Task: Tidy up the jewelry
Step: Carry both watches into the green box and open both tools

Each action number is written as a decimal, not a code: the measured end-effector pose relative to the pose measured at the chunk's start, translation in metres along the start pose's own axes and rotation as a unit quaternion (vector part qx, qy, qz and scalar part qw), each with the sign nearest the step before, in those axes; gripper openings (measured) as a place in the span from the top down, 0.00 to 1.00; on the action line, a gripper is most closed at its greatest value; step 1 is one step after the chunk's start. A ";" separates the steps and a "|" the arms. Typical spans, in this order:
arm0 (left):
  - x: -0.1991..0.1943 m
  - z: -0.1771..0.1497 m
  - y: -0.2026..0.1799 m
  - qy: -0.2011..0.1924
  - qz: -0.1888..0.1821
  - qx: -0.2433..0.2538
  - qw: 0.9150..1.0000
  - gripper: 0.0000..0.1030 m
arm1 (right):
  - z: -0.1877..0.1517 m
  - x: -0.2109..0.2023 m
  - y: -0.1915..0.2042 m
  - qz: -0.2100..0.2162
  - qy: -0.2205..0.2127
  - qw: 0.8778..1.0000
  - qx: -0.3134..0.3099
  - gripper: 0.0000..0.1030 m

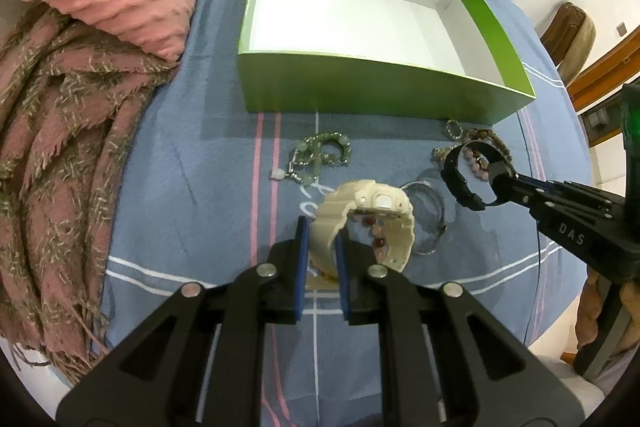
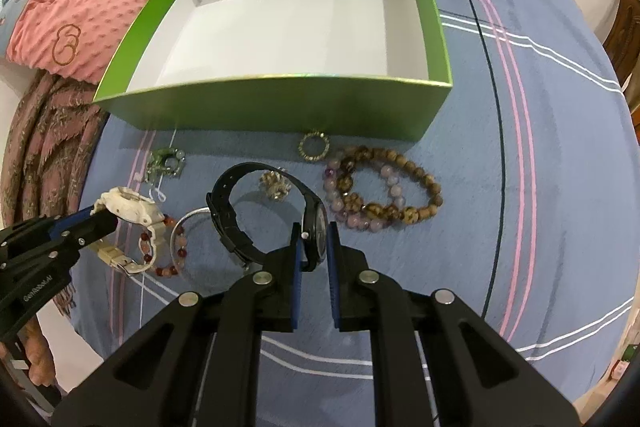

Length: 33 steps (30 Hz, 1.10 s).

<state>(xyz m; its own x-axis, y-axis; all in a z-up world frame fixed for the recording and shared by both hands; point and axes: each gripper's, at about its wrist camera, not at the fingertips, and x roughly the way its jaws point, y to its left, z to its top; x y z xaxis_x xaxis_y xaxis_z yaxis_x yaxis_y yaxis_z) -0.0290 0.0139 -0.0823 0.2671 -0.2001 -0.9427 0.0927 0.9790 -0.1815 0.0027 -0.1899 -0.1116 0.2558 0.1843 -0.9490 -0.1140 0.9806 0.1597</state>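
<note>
The left gripper (image 1: 322, 247) pinches the strap of a chunky cream plastic watch (image 1: 362, 223), its loop standing on edge above the blue striped bedsheet (image 1: 192, 155), face toward the open green cardboard box (image 1: 360, 87). The right gripper (image 2: 313, 247), angled steeply down, clamps a black wristwatch (image 2: 260, 215) by its case, strap looping leftward. Only the right view shows the brown wooden-bead bracelet (image 2: 400, 187) clearly.
</note>
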 end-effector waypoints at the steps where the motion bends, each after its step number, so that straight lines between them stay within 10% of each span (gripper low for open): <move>1: -0.002 -0.003 0.003 0.000 0.000 -0.001 1.000 0.87 | -0.005 -0.002 -0.002 0.000 -0.001 1.000 0.000 0.89; 33: -0.014 0.000 -0.007 -0.021 0.009 0.014 1.000 0.87 | -0.016 -0.013 0.005 -0.027 -0.009 0.999 -0.024 0.89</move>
<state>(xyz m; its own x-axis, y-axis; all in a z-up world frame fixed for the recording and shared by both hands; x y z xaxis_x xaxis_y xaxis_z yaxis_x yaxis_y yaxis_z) -0.0336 0.0095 -0.0678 0.3086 -0.1839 -0.9333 0.1134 0.9813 -0.1559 -0.0162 -0.1881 -0.1030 0.2797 0.1333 -0.9508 -0.1447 0.9849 0.0954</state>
